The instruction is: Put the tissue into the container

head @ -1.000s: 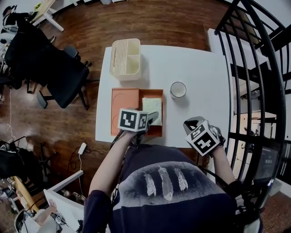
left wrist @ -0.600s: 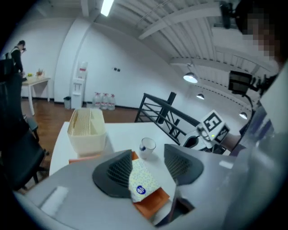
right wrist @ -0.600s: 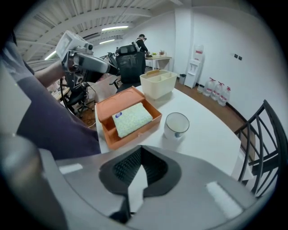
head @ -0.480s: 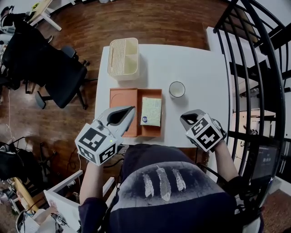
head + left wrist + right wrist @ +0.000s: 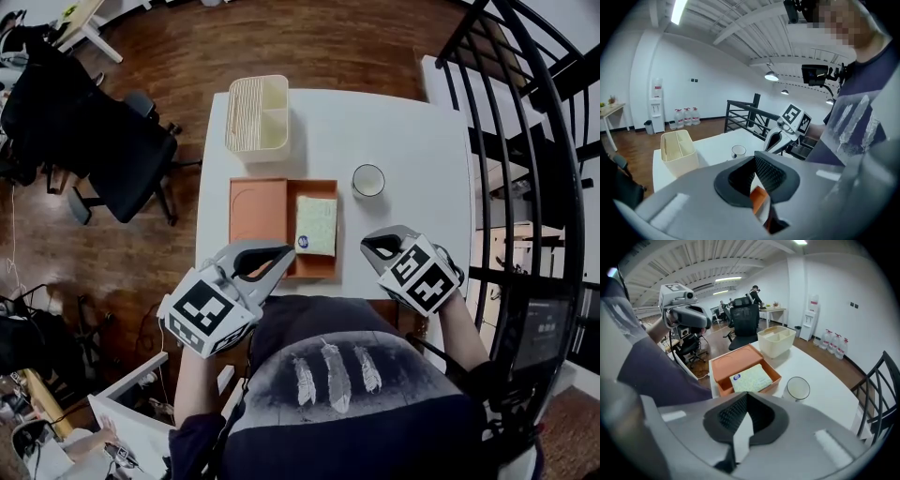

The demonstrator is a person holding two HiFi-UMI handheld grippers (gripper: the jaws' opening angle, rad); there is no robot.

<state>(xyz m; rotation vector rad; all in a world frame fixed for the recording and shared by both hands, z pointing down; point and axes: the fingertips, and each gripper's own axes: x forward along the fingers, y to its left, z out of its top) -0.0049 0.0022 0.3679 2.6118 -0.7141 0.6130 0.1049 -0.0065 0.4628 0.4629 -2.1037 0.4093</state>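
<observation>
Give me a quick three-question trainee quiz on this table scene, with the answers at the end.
1. True or false: the tissue pack lies in the orange tray.
2. Which stands on the table to the tray's right? A) cup B) bowl C) bottle
3. Fill in: the jaws of the left tool and the right tool are both ___, with nothing between them.

Key: 1 true; 2 A; 3 shut.

Head view steeply down; gripper views low, facing inward, sharing container [image 5: 259,120]
</observation>
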